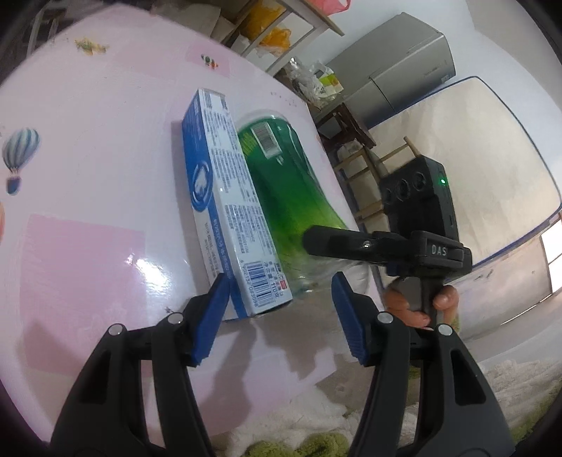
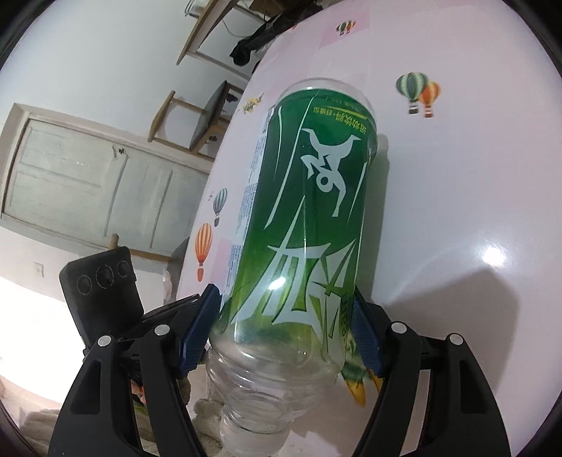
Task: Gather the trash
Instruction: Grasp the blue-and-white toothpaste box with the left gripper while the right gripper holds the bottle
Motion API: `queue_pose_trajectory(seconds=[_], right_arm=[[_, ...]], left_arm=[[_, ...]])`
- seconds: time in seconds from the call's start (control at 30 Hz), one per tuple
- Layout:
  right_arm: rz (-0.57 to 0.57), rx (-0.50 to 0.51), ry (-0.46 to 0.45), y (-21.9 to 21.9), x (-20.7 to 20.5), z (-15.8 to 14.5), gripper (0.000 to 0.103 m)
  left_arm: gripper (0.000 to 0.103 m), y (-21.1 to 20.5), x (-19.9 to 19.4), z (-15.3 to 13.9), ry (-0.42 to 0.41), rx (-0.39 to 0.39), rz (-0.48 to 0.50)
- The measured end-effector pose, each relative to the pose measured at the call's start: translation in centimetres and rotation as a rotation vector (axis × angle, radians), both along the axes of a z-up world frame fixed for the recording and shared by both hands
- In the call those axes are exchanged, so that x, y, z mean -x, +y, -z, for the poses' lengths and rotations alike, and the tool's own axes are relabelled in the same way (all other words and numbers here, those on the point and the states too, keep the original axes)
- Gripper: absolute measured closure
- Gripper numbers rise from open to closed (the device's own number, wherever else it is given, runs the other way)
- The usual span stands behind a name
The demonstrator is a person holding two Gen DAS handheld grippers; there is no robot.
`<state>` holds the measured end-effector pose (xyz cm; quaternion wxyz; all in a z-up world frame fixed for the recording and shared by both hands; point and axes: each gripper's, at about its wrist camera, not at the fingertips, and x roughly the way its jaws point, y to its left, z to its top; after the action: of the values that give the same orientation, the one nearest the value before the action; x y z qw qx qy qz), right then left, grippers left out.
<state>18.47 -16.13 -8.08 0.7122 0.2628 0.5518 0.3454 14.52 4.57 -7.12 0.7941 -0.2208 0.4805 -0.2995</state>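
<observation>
A green-labelled clear plastic bottle (image 2: 302, 218) lies on the pink table (image 2: 474, 175). My right gripper (image 2: 286, 327) is shut on the bottle near its neck end, with a blue pad on each side. The bottle also shows in the left wrist view (image 1: 284, 182), beside a blue and white toothpaste box (image 1: 224, 207) lying flat. My left gripper (image 1: 277, 309) is open. Its left pad touches the near end of the box, and the box end sits between the jaws. The right gripper's black finger (image 1: 337, 242) shows reaching in over the bottle.
The table edge (image 1: 330, 165) runs close past the bottle on the right. Beyond it stand wooden chairs (image 1: 365, 175), a grey fridge (image 1: 397, 81) and a cluttered shelf (image 1: 281, 31). A fluffy white and green rug (image 1: 316, 432) lies below the near table edge.
</observation>
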Motion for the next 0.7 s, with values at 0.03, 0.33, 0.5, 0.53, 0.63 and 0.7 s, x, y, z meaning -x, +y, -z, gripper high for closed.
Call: queue_pose_trajectory(seconds=[0.03,0.33,0.5,0.53,0.63,0.7], right_arm=[[0.028,0.024,-0.021,-0.7,0.2,-0.4,0.034],[0.241,0.21,-0.098,-5.1,1.0,-2.0,0.034],[0.252,0.225,-0.087,-5.8,1.3,-1.5,0.034],[0.253,0.224,-0.085,-5.8,1.3,-1.4,0.034],[0.254,0.225,-0.078,-5.4,1.6,-1.2,0.034],[0.249,0.23,-0.077,-5.3,1.7,-1.2,0.034]], left_arm=[[0.046,0.1,-0.1,-0.2,-0.014,-0.023,-0.008],[0.047,-3.3,-4.9,-0.3,-0.08,-0.277,-0.069],[0.058,-4.0,-6.2,0.4,-0.059,-0.344,-0.095],[0.059,-3.8,-5.9,0.4,-0.059,-0.342,-0.098],[0.062,-3.4,-5.0,0.2,-0.065,-0.355,-0.105],[0.064,-3.1,-4.0,0.0,-0.06,-0.355,-0.107]])
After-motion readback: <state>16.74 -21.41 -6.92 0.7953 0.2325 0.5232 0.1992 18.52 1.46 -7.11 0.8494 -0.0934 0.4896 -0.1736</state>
